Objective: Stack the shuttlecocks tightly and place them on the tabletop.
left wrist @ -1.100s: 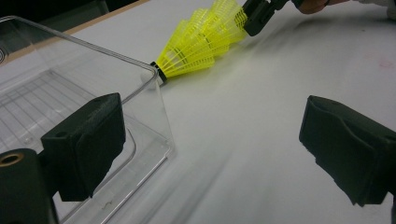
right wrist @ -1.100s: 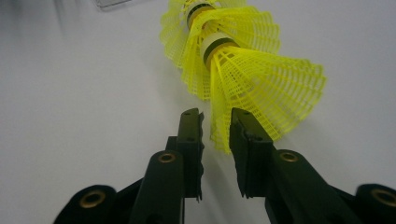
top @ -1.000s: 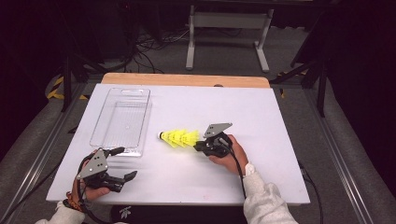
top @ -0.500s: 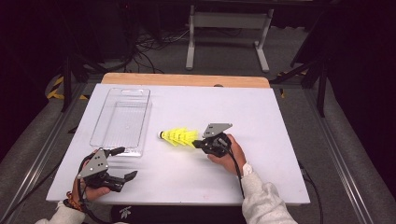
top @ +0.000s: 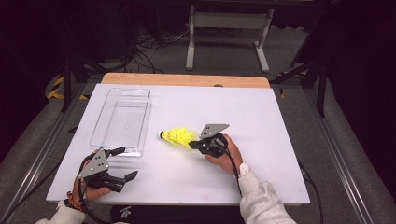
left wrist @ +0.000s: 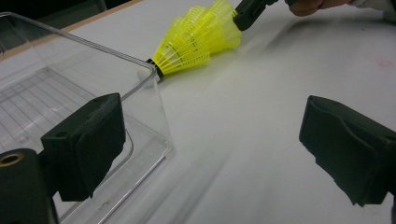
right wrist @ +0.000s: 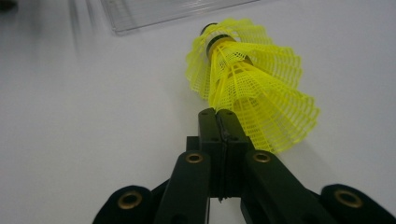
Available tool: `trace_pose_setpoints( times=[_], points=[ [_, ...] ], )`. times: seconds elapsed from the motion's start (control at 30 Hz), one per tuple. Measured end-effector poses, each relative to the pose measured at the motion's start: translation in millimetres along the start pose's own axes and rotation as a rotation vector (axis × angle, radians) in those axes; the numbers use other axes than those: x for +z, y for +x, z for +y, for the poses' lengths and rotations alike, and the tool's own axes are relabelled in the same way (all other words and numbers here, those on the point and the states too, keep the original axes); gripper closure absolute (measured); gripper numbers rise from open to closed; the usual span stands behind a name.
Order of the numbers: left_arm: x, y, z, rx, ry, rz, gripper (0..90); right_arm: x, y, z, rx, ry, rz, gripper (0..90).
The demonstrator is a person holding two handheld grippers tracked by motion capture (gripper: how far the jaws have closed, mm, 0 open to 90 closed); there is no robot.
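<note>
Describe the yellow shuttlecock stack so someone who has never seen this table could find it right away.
On the white table, look just right of the clear plastic tray. The shuttlecock stack lies on its side there, pinched by the right gripper. It is the one bright yellow netted thing.

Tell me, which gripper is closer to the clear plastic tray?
Left. The left gripper sits open right at the clear tray's near corner; the right gripper is off to its side, clamping the yellow shuttlecocks.

A white table (top: pixel 280 140) filled the centre of the high view, with a wooden strip (top: pixel 187 80) along its far edge. A clear plastic tray (top: pixel 122 119) lay at centre left, empty. A grey metal stand (top: pixel 229 28) stood at top centre, and black cables (top: pixel 140 46) lay on the floor at upper left.
</note>
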State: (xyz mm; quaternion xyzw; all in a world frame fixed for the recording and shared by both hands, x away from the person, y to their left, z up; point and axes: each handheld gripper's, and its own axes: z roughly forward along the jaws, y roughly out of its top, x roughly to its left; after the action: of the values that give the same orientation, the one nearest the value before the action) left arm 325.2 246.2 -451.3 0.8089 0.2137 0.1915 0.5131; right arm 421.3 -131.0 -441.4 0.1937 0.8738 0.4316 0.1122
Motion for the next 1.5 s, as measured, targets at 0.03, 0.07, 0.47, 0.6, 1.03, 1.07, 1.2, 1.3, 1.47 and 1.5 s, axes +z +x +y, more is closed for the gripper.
trace_pose_setpoints(
  times=[0.03,0.07,0.47,0.6,1.03,1.07,1.2,1.3,1.47,1.5],
  points=[
    [0.0,0.1,0.0,0.000,0.001,0.000,7.9,0.6,-0.2,-0.3,0.002,0.001,0.003,90.0],
    [0.1,0.1,0.0,0.001,0.002,0.000,7.9,1.1,-0.4,-0.5,0.002,0.003,0.005,90.0],
    [0.4,-0.2,0.1,0.002,0.002,0.000,7.9,10.4,-0.4,-0.7,0.004,0.065,-0.011,72.9],
    [0.1,0.7,-0.1,0.010,0.006,0.000,7.9,9.8,-0.7,0.8,-0.005,0.062,-0.005,75.8],
    [0.1,0.2,0.1,0.012,0.007,0.000,7.9,8.3,-0.2,7.4,0.030,0.041,0.016,61.9],
    [0.2,0.4,0.1,0.011,0.008,0.001,7.9,9.3,-0.2,8.1,0.028,0.047,0.008,65.1],
    [0.1,0.4,-0.2,0.009,0.008,-0.001,8.0,10.3,-0.6,11.4,0.015,0.051,-0.011,88.2],
    [0.3,0.5,-0.3,0.008,0.009,-0.003,8.0,9.0,2.4,15.6,-0.020,0.040,0.003,90.0],
    [-0.1,0.9,-0.2,0.010,0.007,-0.003,8.0,10.2,5.0,19.0,-0.038,0.025,0.017,90.0],
    [0.0,0.7,-0.1,0.011,0.007,-0.003,8.0,11.7,5.3,19.5,-0.032,0.023,0.020,89.8]
  ],
)
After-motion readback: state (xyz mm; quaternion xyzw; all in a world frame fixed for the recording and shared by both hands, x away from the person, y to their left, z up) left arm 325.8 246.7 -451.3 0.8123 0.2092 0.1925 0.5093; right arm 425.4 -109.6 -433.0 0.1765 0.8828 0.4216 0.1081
